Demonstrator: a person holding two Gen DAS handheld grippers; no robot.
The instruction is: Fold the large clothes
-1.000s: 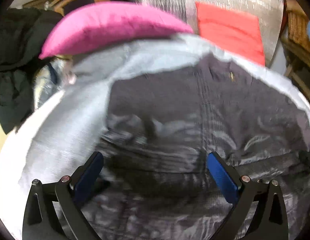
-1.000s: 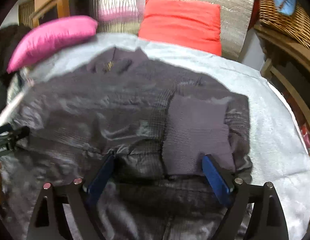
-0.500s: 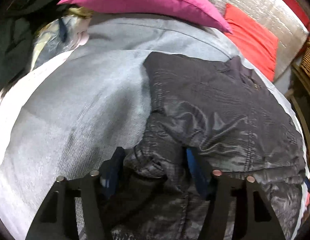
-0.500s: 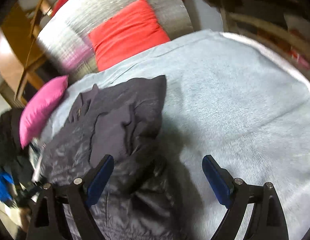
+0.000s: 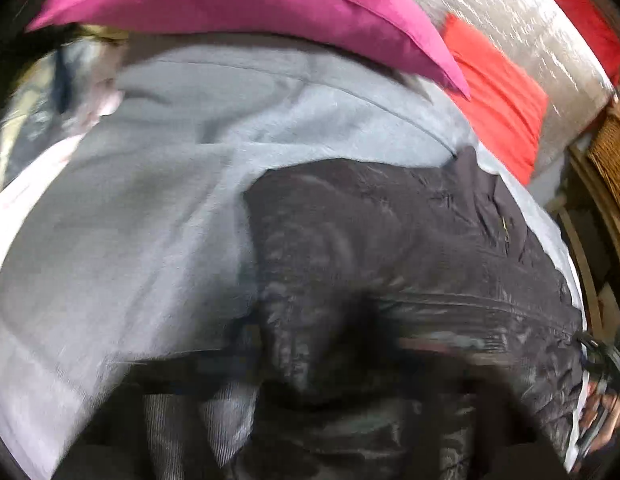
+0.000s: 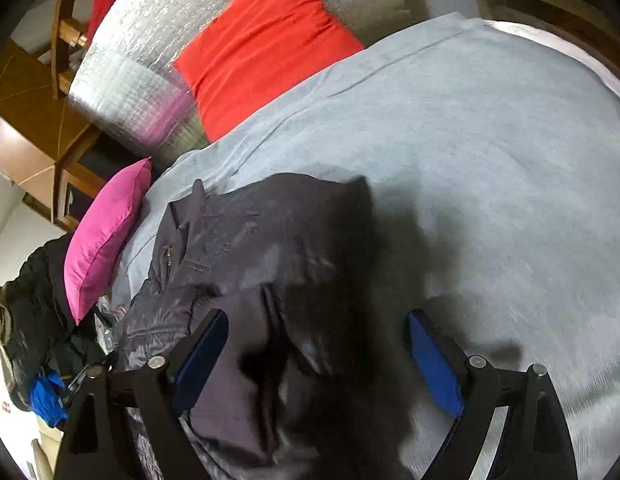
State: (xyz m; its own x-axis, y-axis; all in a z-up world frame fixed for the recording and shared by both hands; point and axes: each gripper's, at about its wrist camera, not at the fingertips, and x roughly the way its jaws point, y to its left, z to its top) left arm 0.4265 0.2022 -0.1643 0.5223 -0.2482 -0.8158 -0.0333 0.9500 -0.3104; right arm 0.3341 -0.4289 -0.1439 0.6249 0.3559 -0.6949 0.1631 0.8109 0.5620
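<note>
A dark grey padded jacket (image 5: 409,264) lies on the grey bed cover (image 5: 122,248), collar toward the pillows. In the left wrist view the frame is blurred and the jacket's lower part bunches up against the lens, hiding my left gripper's fingers. In the right wrist view the jacket (image 6: 246,256) lies left of centre, and my right gripper (image 6: 313,364) is open above its right edge, with the blue pads (image 6: 433,364) wide apart and nothing between them.
A pink pillow (image 6: 106,236) and a red cushion (image 6: 262,44) lie at the head of the bed against a silver quilted headboard (image 6: 130,64). A pile of dark clothes (image 6: 34,308) sits at the left bedside. Wicker furniture (image 5: 609,148) stands at the right.
The left gripper closed on the jacket's lower left part half a second ago; now that fabric is pulled up against the lens in motion blur. The right gripper swung toward the jacket's right edge, staying open.
</note>
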